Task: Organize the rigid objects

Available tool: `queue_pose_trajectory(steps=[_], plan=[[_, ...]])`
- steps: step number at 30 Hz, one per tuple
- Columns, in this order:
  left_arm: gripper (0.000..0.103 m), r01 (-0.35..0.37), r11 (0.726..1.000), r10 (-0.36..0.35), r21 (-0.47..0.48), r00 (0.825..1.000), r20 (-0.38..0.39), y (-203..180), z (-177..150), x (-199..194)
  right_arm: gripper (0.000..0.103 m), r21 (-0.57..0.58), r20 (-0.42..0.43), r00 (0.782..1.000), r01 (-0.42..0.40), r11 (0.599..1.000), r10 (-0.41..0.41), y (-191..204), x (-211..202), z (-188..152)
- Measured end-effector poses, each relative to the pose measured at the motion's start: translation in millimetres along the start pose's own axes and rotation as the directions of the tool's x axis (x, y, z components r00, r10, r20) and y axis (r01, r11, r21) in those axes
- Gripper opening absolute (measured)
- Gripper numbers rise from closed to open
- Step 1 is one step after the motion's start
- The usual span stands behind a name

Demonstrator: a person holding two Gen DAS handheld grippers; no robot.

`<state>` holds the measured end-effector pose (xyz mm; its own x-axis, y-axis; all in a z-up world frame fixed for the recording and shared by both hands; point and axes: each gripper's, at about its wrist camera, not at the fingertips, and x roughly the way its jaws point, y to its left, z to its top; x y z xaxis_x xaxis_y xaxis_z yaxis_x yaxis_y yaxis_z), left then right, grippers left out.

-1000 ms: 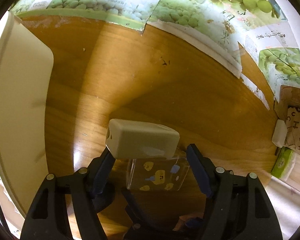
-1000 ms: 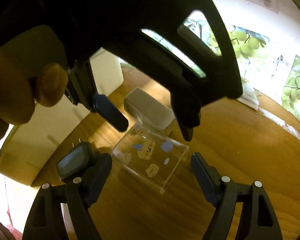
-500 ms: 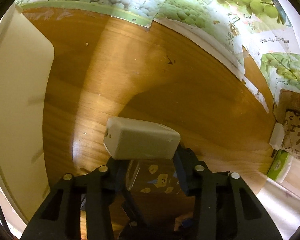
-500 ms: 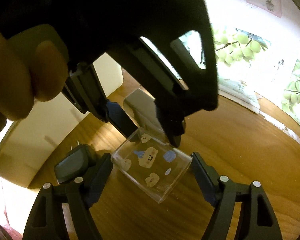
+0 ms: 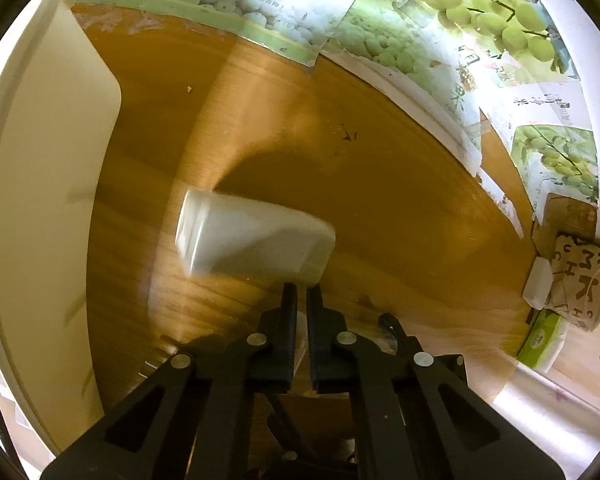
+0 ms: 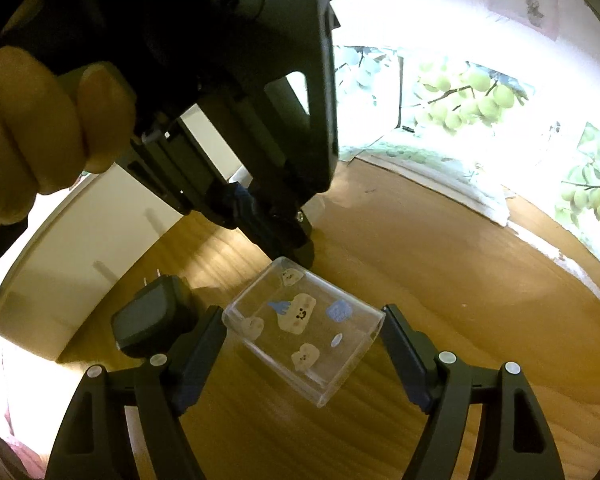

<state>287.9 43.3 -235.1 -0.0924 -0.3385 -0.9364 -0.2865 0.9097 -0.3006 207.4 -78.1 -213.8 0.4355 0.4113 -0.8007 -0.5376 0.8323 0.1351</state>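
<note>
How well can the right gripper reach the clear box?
Probably yes: the clear box sits between the open fingers of the right gripper, its sides free; the left gripper holds only its far edge.

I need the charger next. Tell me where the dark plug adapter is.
In the right wrist view, the dark plug adapter lies on the wooden table, lower left, beside the clear box and near the cream bin.

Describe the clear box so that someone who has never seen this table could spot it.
On the wooden table, look between the open right gripper fingers. The clear box lies there, see-through with small cartoon stickers, unlike the dark charger beside it.
</note>
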Motion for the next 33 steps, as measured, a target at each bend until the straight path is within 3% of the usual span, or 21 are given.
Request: queue_pose_trajectory(steps=[6,9,12,15,18,22,33], plan=[[0.008,0.009,0.999,-0.009,-0.032,1.0,-0.006,2,-4,-7,0.079,0.022,0.009,0.999,0.037,0.999,-0.037,7,-12,-1],[0.02,0.008,0.999,-0.007,-0.047,1.0,0.008,8,-7,-14,0.079,0.035,0.012,0.998,0.065,0.997,-0.065,12,-25,-2],[0.026,0.0,0.997,0.002,-0.077,1.0,0.014,9,-7,-16,0.079,0.052,0.002,0.996,0.084,0.995,-0.084,7,-37,-5],[0.05,0.005,0.995,-0.002,-0.1,0.999,0.033,12,-8,-23,0.079,0.058,-0.011,0.995,0.101,0.993,-0.101,-14,-48,-12],[0.052,-0.001,0.994,0.007,-0.106,0.998,0.057,13,-9,-31,0.079,0.061,-0.016,0.994,0.113,0.992,-0.113,-23,-48,-17],[0.066,0.013,0.991,0.001,-0.134,0.994,0.106,12,-9,-37,0.079,0.074,-0.02,0.992,0.123,0.99,-0.121,-32,-59,-24],[0.067,0.075,0.969,-0.037,-0.236,0.986,0.162,24,-2,-29,0.079,0.094,-0.038,0.989,0.148,0.985,-0.145,-43,-69,-36]])
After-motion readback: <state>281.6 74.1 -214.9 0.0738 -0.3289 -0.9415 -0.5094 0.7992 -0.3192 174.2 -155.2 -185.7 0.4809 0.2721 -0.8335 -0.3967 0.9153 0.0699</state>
